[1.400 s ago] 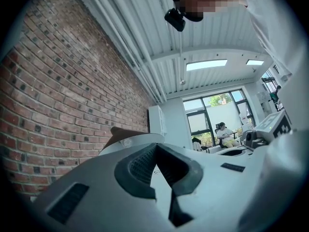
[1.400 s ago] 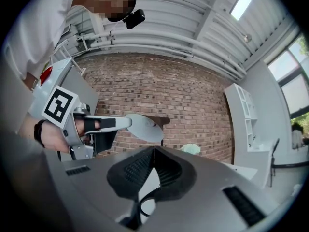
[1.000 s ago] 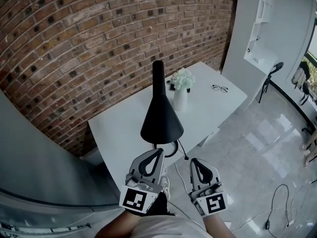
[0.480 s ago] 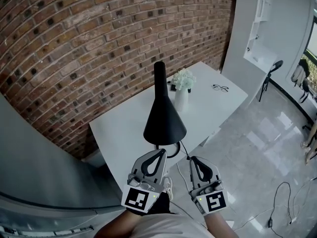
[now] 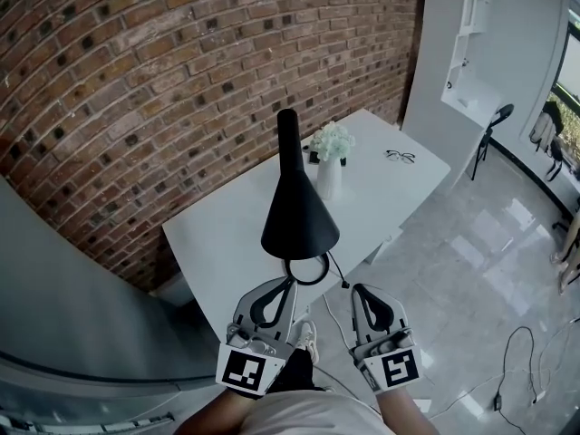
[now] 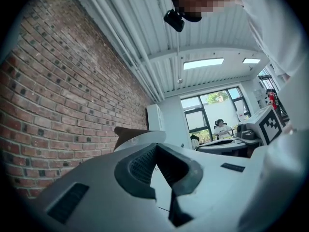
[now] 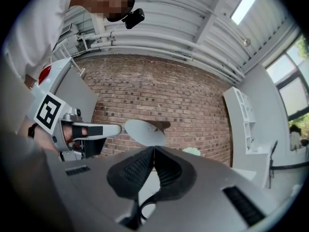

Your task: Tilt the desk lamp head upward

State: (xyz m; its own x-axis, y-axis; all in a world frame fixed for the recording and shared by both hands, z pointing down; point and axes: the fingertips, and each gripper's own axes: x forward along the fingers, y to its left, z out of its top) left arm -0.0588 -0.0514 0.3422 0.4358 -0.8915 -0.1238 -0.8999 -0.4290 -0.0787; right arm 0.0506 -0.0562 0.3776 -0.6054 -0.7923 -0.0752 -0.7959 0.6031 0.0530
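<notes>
The desk lamp's black cone head (image 5: 299, 217) stands on the white table (image 5: 217, 243), its narrow neck pointing away and its wide rim toward me. Its ring-shaped base (image 5: 309, 271) shows just under the rim. My left gripper (image 5: 286, 282) sits just below the rim, shut and empty. My right gripper (image 5: 358, 289) is beside it to the right, also shut with nothing between its tips. In the left gripper view the shade's edge (image 6: 137, 135) rises just beyond the jaws (image 6: 155, 146). The right gripper view shows the shade's pale inside (image 7: 144, 132) above its jaws (image 7: 153, 149).
A white vase of white flowers (image 5: 331, 166) stands behind the lamp, and a pair of glasses (image 5: 399, 157) lies farther right on the table. The brick wall (image 5: 181, 80) backs the table. A black chair (image 5: 494, 130) and a floor cable (image 5: 517, 361) are at right.
Both grippers stay shut below the lamp rim. The left gripper has dropped slightly toward me. The lamp head looks the same.
</notes>
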